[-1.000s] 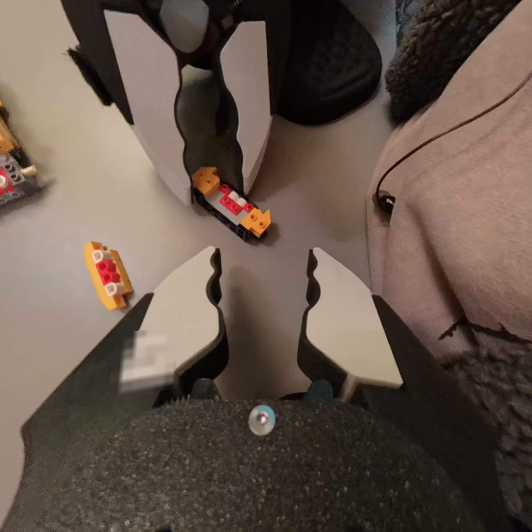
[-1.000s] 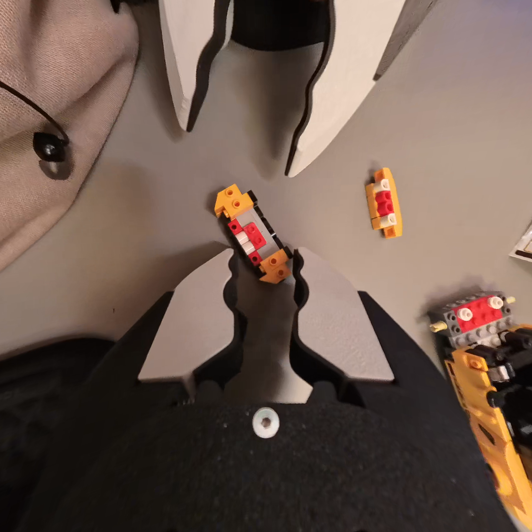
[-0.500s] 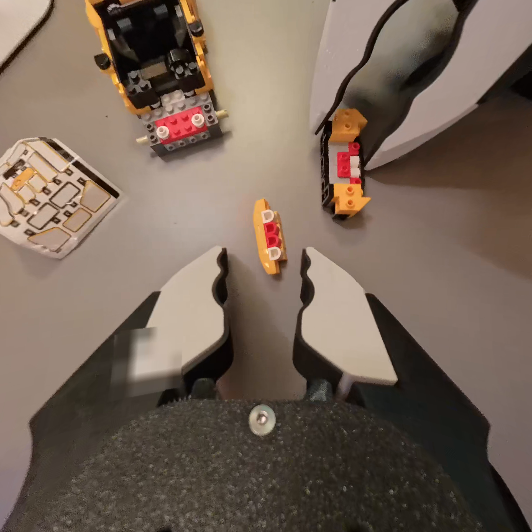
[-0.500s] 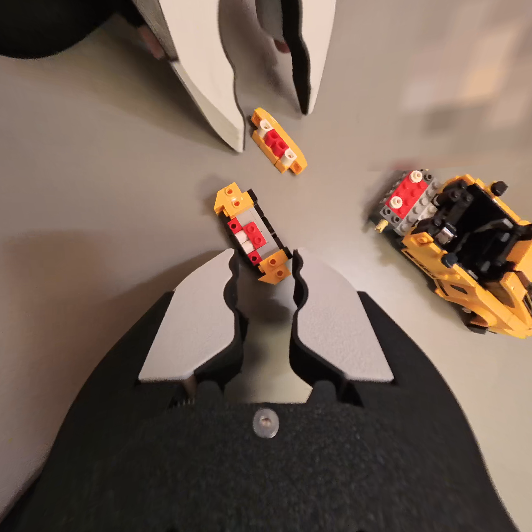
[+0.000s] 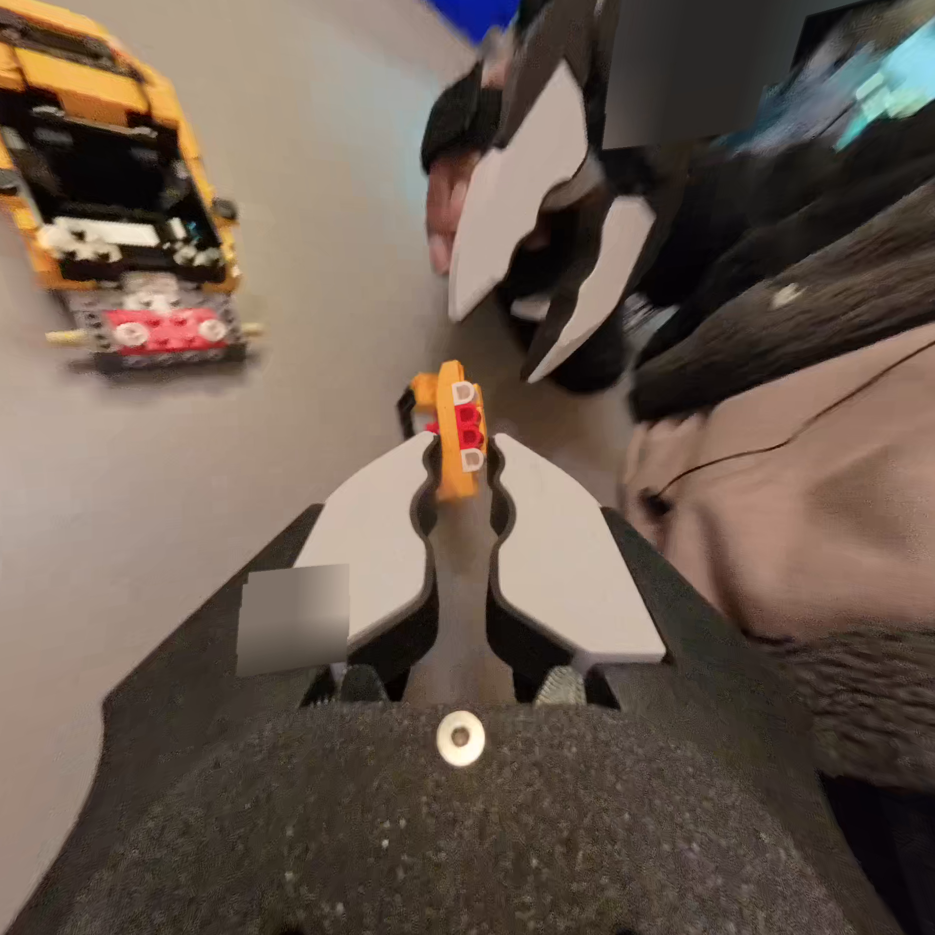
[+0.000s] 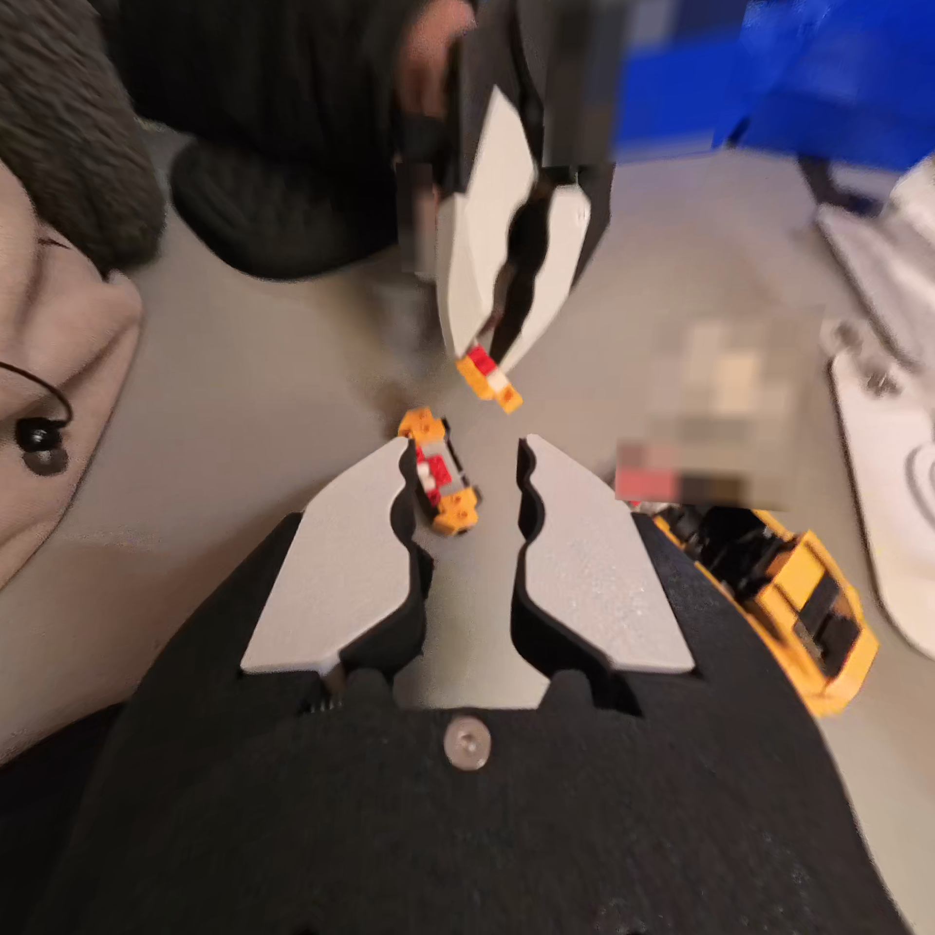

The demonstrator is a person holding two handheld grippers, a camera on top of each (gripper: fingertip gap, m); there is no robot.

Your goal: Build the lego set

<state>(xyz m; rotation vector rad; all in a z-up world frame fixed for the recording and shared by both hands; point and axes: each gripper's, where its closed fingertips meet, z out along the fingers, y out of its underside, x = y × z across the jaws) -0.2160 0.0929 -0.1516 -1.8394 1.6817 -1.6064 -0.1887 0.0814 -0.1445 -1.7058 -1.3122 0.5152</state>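
Note:
My left gripper (image 5: pixel 461 445) is shut on a small orange piece with red and white studs (image 5: pixel 459 435) and holds it off the table; it also shows in the right wrist view (image 6: pixel 488 377), held by the far gripper (image 6: pixel 498 354). A second sub-assembly, black and grey with orange ends and red studs (image 6: pixel 445 480), lies on the grey table between the fingers of my right gripper (image 6: pixel 463 445), which is open. In the left wrist view this sub-assembly (image 5: pixel 417 405) is mostly hidden behind the held piece. The right gripper (image 5: pixel 491 349) shows open at the upper right there.
The yellow and black lego car (image 5: pixel 101 202) with a red and grey end stands at the left; it also shows at the right in the right wrist view (image 6: pixel 779 602). A beige garment with a thin black cord (image 5: pixel 784 480) lies close by. A white object (image 6: pixel 895 455) sits far right. My right fingertips sit around 4 centimeters from my left ones. The white object (image 6: pixel 895 455) is about 30 centimeters from both grippers' fingertips.
My left gripper has shut on the small orange piece and lifted it off the table. My right gripper has opened wider around the other sub-assembly, which still lies on the table.

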